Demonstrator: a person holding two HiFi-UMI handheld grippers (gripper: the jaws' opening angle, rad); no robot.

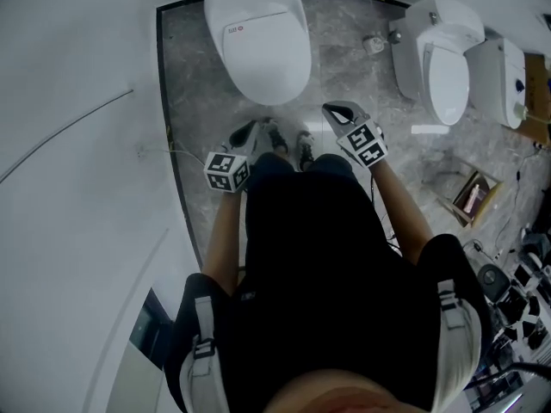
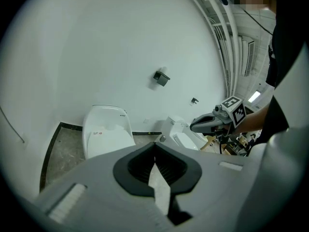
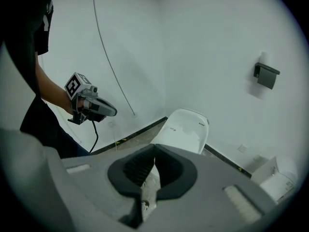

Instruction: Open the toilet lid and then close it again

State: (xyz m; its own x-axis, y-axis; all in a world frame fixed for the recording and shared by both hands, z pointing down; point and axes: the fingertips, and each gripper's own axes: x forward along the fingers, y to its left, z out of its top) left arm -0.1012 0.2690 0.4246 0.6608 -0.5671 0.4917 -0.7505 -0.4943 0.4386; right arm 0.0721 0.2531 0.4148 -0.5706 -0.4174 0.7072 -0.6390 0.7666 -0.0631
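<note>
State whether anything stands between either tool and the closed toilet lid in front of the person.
Nothing visible does: only bare floor lies between the left tool, the right tool and the toilet lid.

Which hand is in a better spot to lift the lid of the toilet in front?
Probably the right gripper: its shut, empty jaws aim almost straight at the closed lid. The left gripper, also shut and empty, is about as near, but the lid sits off to its left.
</note>
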